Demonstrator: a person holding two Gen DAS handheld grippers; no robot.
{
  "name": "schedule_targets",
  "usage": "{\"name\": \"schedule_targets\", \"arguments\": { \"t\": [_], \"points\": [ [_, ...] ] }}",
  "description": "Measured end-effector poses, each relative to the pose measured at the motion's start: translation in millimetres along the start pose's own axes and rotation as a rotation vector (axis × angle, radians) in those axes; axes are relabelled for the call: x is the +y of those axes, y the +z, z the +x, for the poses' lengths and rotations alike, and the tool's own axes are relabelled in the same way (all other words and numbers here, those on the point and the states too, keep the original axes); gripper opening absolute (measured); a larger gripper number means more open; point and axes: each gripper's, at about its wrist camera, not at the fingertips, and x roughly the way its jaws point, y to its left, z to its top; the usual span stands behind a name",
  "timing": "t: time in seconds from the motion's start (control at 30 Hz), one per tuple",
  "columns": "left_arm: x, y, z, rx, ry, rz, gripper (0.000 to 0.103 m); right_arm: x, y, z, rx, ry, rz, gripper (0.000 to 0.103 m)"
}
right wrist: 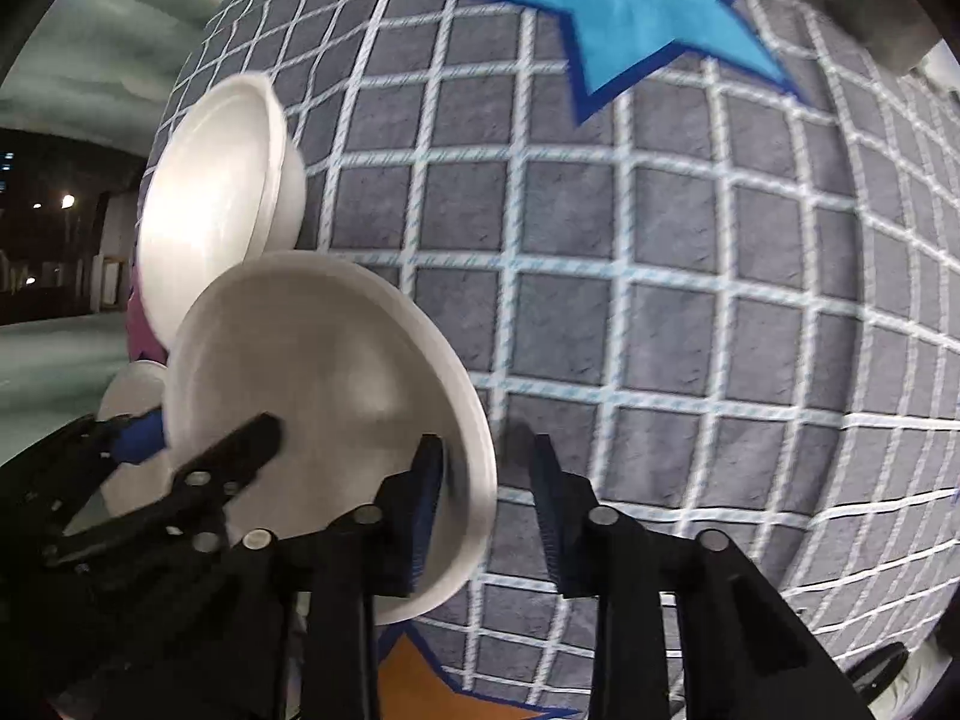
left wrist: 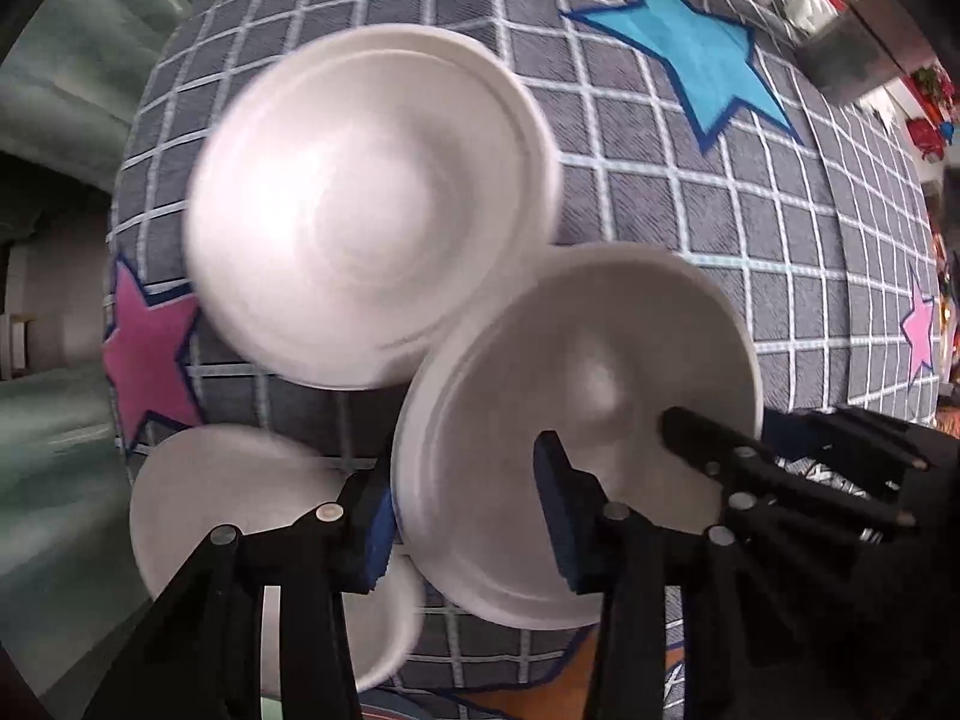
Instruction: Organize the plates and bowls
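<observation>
In the left wrist view a white plate (left wrist: pixel 540 420) hangs tilted above the rug, its left rim between the open fingers of my left gripper (left wrist: pixel 468 516). My right gripper enters from the right (left wrist: pixel 708 450), one finger on the plate's upper face. A larger white plate (left wrist: pixel 366 204) lies on the rug behind, and a small white dish (left wrist: pixel 240 498) lies at lower left. In the right wrist view my right gripper (right wrist: pixel 489 510) straddles the same plate's (right wrist: pixel 312 396) right rim with a visible gap. The left gripper's blue pad (right wrist: pixel 141 435) shows at its far rim. The stacked plate (right wrist: pixel 210 204) lies beyond.
Everything lies on a grey grid-patterned rug (left wrist: pixel 750 228) with a blue star (left wrist: pixel 696 54), magenta star (left wrist: pixel 150 354) and pink star (left wrist: pixel 918 324). Green floor (left wrist: pixel 48 450) borders the rug on the left. Cluttered shelving (left wrist: pixel 840 12) stands at the far right.
</observation>
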Motion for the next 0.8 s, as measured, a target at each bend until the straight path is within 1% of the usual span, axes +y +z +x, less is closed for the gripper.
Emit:
{"name": "schedule_targets", "arguments": {
  "t": [0.03, 0.07, 0.17, 0.27, 0.4, 0.47, 0.5, 0.63, 0.77, 0.8],
  "points": [
    [-4, -2, 1, -0.002, 0.016, 0.012, 0.044, -1, -1, 1, 0.002, -0.005, 0.001, 0.023],
    [-8, -4, 0, -0.002, 0.015, 0.020, 0.044, -1, -3, 2, 0.001, -0.005, 0.002, 0.023],
    [-20, -13, -3, -0.001, -0.006, 0.027, 0.044, -13, -10, -3, 0.005, 0.009, 0.007, 0.023],
    [-48, -30, -5, -0.007, 0.015, 0.077, 0.044, -29, -18, -12, 0.005, 0.004, 0.002, 0.023],
    [-82, -58, -3, 0.002, 0.017, 0.133, 0.044, -51, -44, -25, 0.023, -0.014, -0.007, 0.023],
    [-102, -79, -1, 0.014, 0.012, 0.166, 0.044, -61, -58, -28, 0.032, -0.017, 0.002, 0.023],
    [-107, -86, 0, 0.019, 0.011, 0.174, 0.044, -70, -70, -29, 0.042, -0.016, 0.014, 0.023],
    [-138, -129, 6, 0.057, 0.002, 0.210, 0.044, -95, -109, -34, 0.070, -0.014, 0.044, 0.023],
    [-166, -170, 7, 0.086, -0.002, 0.257, 0.044, -108, -147, -37, 0.099, -0.019, 0.052, 0.023],
    [-172, -177, 7, 0.089, -0.001, 0.271, 0.045, -113, -159, -38, 0.110, -0.021, 0.053, 0.023]
  ]
}}
